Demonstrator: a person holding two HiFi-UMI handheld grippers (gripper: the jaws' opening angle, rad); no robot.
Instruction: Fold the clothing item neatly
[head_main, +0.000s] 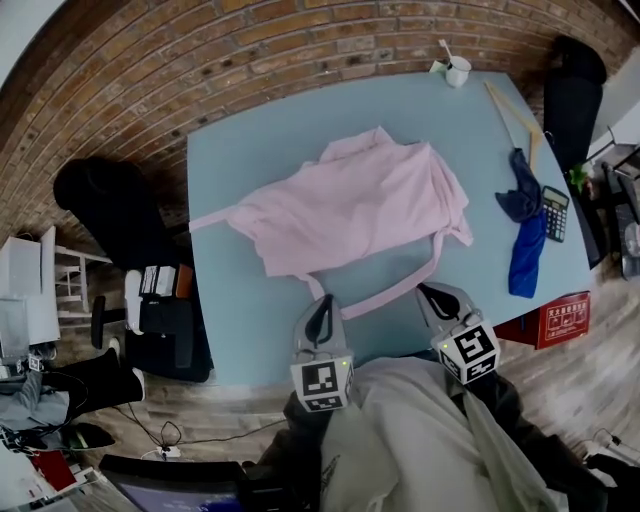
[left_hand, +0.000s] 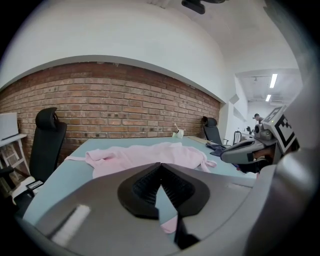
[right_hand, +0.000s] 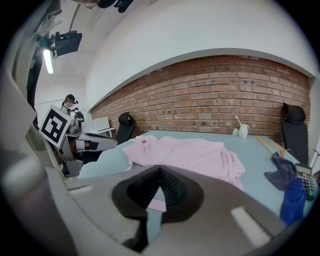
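Left gripper and right gripper hang at the near edge of the table, jaws pressed together on nothing, just short of the belt that trails from a rumpled pink robe at the table's middle. A grab at the belt alone would likely drag the robe askew. A fold swept toward the right edge could catch the blue cloth.

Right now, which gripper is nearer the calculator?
Right. The right gripper is nearer the person and left of the calculator; the left gripper lies farther left again, with the right gripper between.
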